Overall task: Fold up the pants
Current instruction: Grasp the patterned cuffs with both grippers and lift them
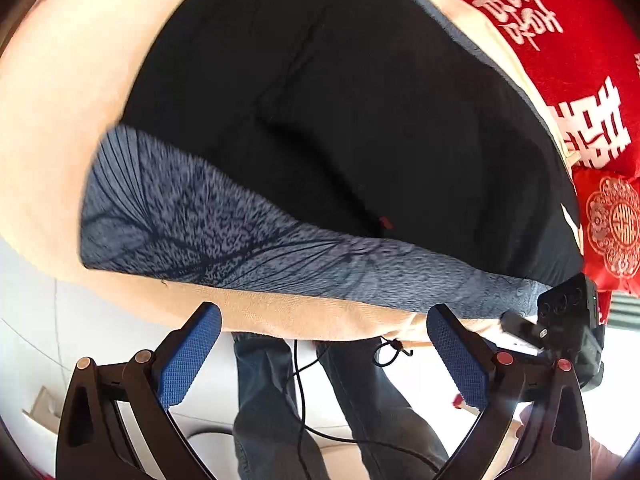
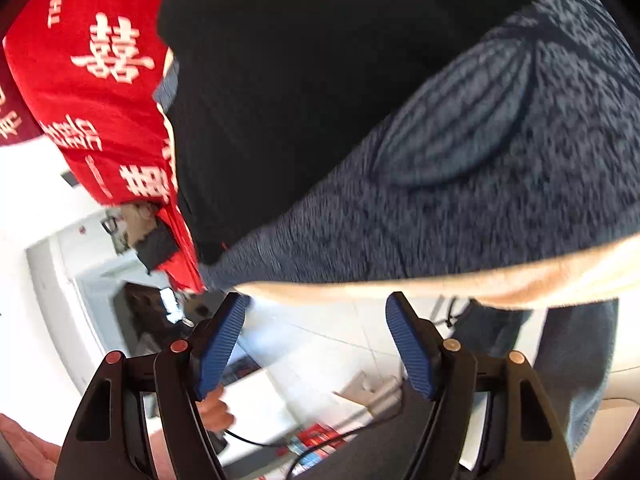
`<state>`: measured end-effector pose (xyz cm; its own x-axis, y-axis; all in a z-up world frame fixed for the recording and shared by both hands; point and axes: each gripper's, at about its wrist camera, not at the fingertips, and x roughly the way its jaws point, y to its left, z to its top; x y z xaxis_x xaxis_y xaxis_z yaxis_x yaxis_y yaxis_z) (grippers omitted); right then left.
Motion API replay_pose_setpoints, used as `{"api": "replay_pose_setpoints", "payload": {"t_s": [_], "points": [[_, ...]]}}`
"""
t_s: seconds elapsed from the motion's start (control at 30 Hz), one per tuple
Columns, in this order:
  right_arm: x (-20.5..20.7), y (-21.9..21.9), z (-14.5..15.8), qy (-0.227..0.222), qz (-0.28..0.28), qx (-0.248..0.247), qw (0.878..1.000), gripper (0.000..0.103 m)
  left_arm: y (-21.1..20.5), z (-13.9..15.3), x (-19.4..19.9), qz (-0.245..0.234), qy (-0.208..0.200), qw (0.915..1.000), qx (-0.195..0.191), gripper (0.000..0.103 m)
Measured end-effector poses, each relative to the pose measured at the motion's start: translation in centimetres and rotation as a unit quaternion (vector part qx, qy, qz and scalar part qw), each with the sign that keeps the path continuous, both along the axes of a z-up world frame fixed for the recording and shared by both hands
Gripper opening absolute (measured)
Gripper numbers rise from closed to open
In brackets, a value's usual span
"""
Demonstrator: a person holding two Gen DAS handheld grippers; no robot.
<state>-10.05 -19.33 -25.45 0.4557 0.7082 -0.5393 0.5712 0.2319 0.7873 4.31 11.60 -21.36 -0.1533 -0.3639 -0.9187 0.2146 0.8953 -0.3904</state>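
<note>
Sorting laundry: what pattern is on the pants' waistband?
Mottled blue-grey speckle with dark radiating lines on the waistband; clearest in left wrist view.

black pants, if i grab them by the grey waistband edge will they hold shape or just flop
Probably flop: the black pants lie flat and creased on the beige cover, like soft knit. The grey waistband looks gathered and elastic, so it may stretch and sag between two grips. The fabric looks matte, so likely not slippery against the pads.

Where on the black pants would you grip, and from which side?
Grip the grey patterned waistband of the black pants. It lies flat along the near edge of the beige surface, so bring each open hand-held gripper in from that edge, one pad sliding under.
</note>
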Motion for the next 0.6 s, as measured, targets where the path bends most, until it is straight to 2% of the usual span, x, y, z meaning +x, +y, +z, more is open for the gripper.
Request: {"api": "replay_pose_setpoints", "payload": {"t_s": [0.13,0.2,0.3,0.37,0.47,0.5,0.57,0.6], "points": [[2.1,-1.3,3.7,-0.071,-0.006,-0.002,0.997,0.076,1.2,-0.9,0.8,0.072,0.023,0.9962,-0.044,0.103],[2.4,-1.6,4.7,-0.082,0.007,-0.012,0.997,0.076,1.1,-0.2,1.4,0.086,0.015,0.9941,-0.065,0.103],[2.0,-1.9,4.4,-0.067,0.011,-0.023,0.997,0.076,0.3,0.7,2.1,0.076,-0.002,0.9942,-0.076,0.103],[0.4,-2.7,3.7,-0.045,-0.004,-0.028,0.999,0.076,-0.4,1.4,2.7,0.064,-0.012,0.9951,-0.075,0.102],[-1.8,-4.0,2.5,-0.019,-0.053,-0.018,0.998,0.076,-0.4,1.6,3.2,0.051,-0.016,0.9967,-0.062,0.097],[-2.7,-4.4,1.9,-0.010,-0.071,-0.012,0.997,0.076,-0.4,1.6,3.3,0.047,-0.018,0.9973,-0.052,0.090],[-4.0,-4.9,0.4,0.002,-0.117,0.025,0.993,0.068,-0.3,1.8,3.3,0.042,-0.021,0.9981,-0.039,0.083],[-4.6,-5.1,-0.2,0.012,-0.139,0.044,0.989,0.059,-0.2,1.8,3.4,0.040,-0.020,0.9984,-0.034,0.076]]}}
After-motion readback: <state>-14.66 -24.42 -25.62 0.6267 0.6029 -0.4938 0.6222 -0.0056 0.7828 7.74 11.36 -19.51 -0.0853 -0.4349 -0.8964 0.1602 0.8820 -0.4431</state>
